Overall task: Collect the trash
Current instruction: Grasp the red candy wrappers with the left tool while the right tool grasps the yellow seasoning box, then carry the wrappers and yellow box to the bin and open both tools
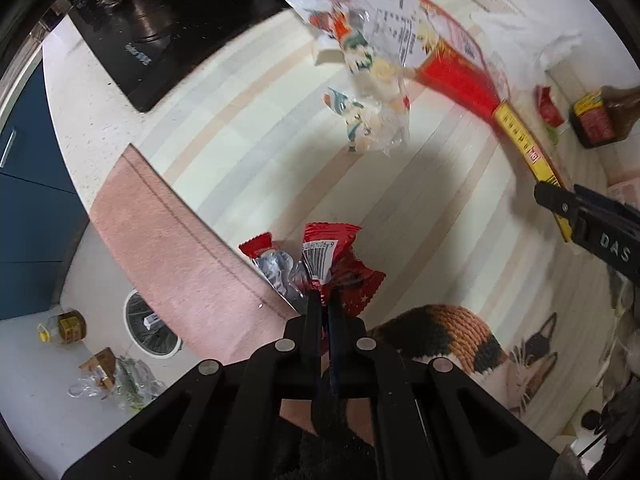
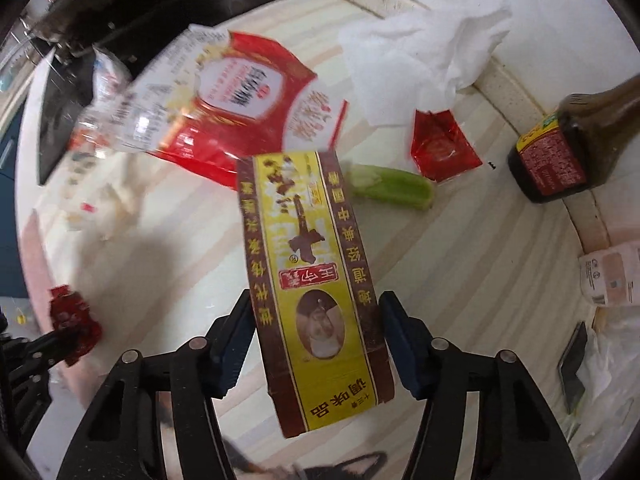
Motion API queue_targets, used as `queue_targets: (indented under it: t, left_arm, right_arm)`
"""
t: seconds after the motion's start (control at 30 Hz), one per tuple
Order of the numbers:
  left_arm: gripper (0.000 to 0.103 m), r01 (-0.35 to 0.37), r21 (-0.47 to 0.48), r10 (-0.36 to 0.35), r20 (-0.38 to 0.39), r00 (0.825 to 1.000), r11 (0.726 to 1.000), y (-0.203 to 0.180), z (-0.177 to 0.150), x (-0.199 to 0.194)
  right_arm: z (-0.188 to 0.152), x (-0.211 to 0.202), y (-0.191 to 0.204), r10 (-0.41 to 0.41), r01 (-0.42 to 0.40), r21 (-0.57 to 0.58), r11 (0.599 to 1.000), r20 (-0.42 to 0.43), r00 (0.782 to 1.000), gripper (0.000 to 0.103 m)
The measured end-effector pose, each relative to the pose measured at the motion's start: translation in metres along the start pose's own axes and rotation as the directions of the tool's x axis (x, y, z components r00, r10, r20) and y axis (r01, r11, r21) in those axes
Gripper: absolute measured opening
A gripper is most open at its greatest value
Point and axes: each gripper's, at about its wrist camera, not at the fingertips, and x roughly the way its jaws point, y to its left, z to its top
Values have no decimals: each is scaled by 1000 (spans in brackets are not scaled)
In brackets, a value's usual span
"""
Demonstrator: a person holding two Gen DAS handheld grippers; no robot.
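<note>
At the frame's lower centre, the red wrapper point(image 1: 340, 268) is glossy crinkled plastic film. The yellow box point(image 2: 312, 288) is printed cardboard with a slight sheen. The white tissue point(image 2: 420, 56), upper right, is soft matt paper; the dark bottle point(image 2: 568, 152) shines; the pink cloth point(image 1: 168, 248) looks matt and woven.

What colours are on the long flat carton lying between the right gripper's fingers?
The long flat carton is yellow down the middle with brown borders and a red stamp, clearest in the right wrist view.

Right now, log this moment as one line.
left gripper: shut on red wrapper | right gripper: open around yellow box | table: litter remains
</note>
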Motion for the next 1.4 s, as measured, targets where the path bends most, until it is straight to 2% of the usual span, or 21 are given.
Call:
queue_targets:
  t: [0.3,0.53,0.57,0.6,0.67,0.77,0.9,0.97,1.1,1.2,1.27,1.4]
  left_arm:
    - [0,24,-12,-22,130,991,1000,35,-19,-57]
    - [0,34,-75,-17,207,978,997,87,-49,-88]
    - [0,36,-87,-17,214,977,996,96,-53,-90]
    - [0,38,-106,-14,222,975,994,106,-58,-93]
    - [0,48,-141,-14,231,973,989,123,-67,-98]
    - [0,51,-201,-2,235,972,978,150,-78,-99]
    - [0,52,-260,12,240,971,964,176,-92,-99]
    - [0,62,-295,12,245,970,954,189,-99,-99]
    - [0,69,-376,27,243,970,924,223,-119,-96]
    - [0,69,-458,40,226,973,886,260,-142,-90]
    - [0,62,-521,58,210,976,851,291,-160,-83]
    - [0,56,-655,57,151,987,753,361,-202,-51]
  right_arm:
    - [-18,-72,36,43,-47,38,998,112,993,58]
    - [-31,-90,71,80,-92,76,993,153,985,54]
    - [-34,-94,78,93,-105,76,992,157,983,16]
    - [-35,-96,84,98,-110,71,991,156,983,23]
    - [-37,-100,99,128,-139,61,988,158,979,20]
    - [-40,-100,127,98,-102,20,995,158,983,20]
    - [-43,-87,136,186,-198,96,976,117,976,20]
    - [-46,-94,146,210,-221,73,973,133,969,20]
    - [-50,-108,196,275,-272,-39,961,144,951,20]
    - [-57,-108,247,332,-317,-132,939,116,936,20]
    - [-66,-103,287,366,-345,-196,918,85,927,20]
    - [-92,-66,377,420,-411,-302,860,-35,907,20]
